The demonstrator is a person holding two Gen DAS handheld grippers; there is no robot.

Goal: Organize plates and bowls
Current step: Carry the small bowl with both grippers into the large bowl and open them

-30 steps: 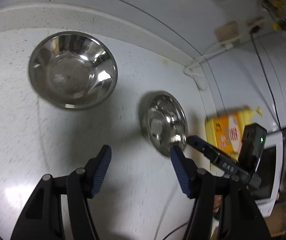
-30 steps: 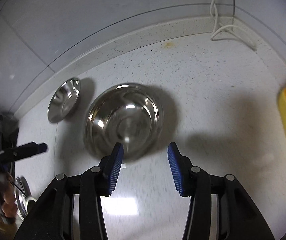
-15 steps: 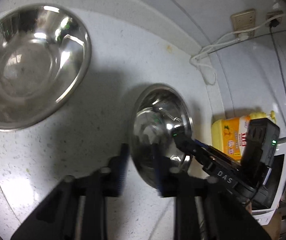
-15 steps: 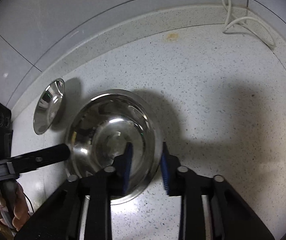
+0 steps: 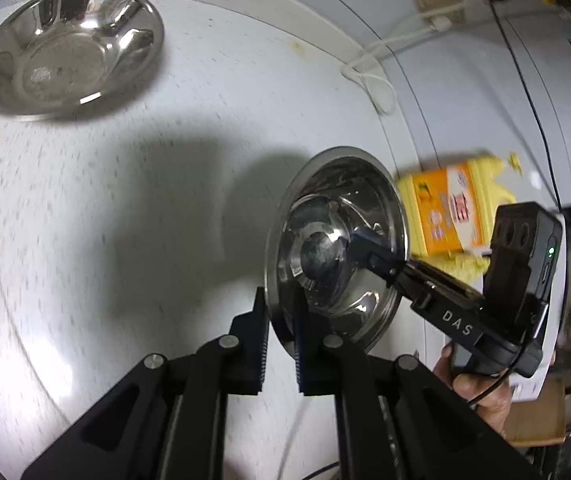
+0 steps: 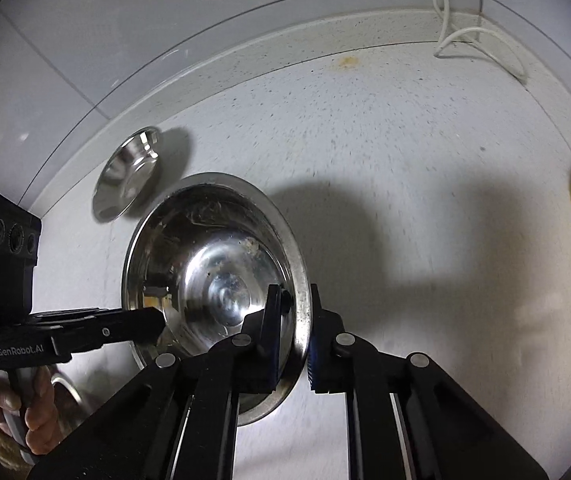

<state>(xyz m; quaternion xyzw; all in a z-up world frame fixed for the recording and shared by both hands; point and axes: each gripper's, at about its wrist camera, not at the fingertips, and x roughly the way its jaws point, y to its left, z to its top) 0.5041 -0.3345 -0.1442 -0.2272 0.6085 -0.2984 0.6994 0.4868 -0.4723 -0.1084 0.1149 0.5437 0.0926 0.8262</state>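
Two grippers have hold of one steel bowl (image 5: 337, 248) from opposite sides. In the left wrist view the left gripper (image 5: 279, 332) is clamped almost shut on the bowl's near-left rim, one blue pad outside the wall and the other inside. The right gripper (image 5: 365, 240) reaches in from 4 o'clock, its black fingers lying across the bowl's hollow, and a hand (image 5: 481, 392) grips its handle at the lower right. In this view the bowl looks tilted, its mouth turned toward the camera; whether its base is on the bench (image 5: 105, 220) cannot be told.

In the right wrist view the right gripper (image 6: 291, 336) pinches the rim at the bowl's 4 o'clock edge, its jaws closing and nearly together with the thin steel wall between the pads. The left gripper (image 6: 157, 320) comes in from 9 o'clock to the bowl's (image 6: 213, 272) left rim, a hand (image 6: 9, 408) on its grip at the lower left.

A second bowl (image 5: 69, 48) sits empty on the speckled bench at 10 o'clock in the left view, well apart from the held one. In the right view it (image 6: 129, 172) lies just beyond the held bowl at 11 o'clock, near the bench's back edge. A yellow bottle (image 5: 457, 208) lies behind the held bowl at 2 o'clock in the left view. White cable (image 6: 477, 40) loops on the bench at 1 o'clock in the right view.
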